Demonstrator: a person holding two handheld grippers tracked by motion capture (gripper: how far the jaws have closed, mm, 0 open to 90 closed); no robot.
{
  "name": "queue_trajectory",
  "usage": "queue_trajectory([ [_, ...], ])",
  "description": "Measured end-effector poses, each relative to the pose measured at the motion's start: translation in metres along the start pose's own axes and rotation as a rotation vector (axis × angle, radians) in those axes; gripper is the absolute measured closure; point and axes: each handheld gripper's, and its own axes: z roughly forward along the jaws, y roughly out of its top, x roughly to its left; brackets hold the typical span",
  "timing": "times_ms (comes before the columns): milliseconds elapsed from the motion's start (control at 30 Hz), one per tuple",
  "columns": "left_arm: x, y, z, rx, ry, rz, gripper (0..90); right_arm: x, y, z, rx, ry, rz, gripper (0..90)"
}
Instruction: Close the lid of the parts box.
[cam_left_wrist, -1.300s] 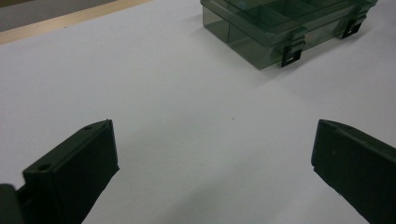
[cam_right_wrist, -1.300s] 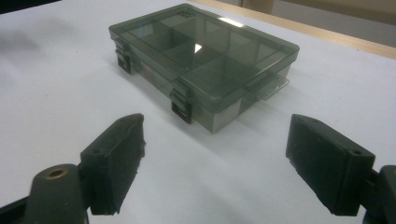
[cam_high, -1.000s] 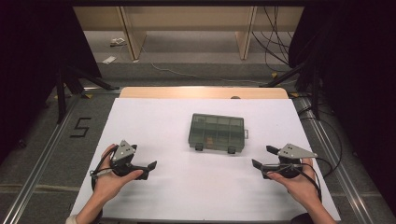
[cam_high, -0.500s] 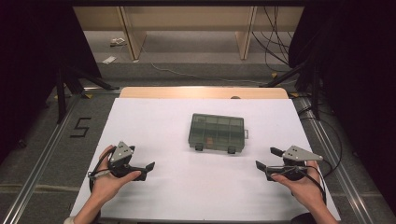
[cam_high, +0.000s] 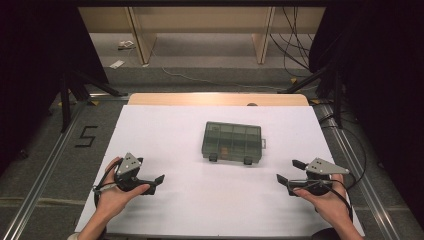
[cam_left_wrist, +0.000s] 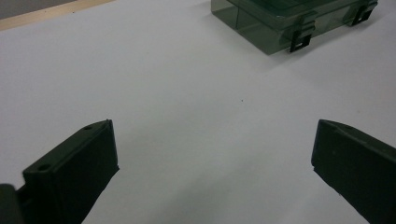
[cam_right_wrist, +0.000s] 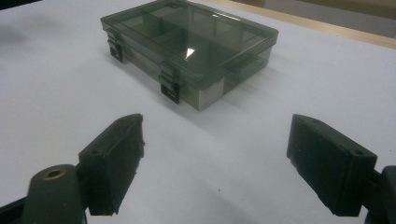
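While the smoky compartment box sits latched shut mid-table on the white sheet, I have both tools down near the front edge, well apart from it. My left gripper has its jaws spread wide and holds nothing; my right gripper is likewise wide and empty, facing the box's two latches.

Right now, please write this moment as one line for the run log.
left gripper: open, empty | right gripper: open, empty | compartment box: closed, mid-table, untouched | both grippers apart from box
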Motion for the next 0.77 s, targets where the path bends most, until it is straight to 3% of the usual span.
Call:
queue_trajectory([
  [767, 0.0038, -0.0017, 0.0018, 0.000, 0.012, -0.016, 0.0, -0.0011, -0.0030, -0.0015, 0.009, 0.007, -0.001, 19.7],
])
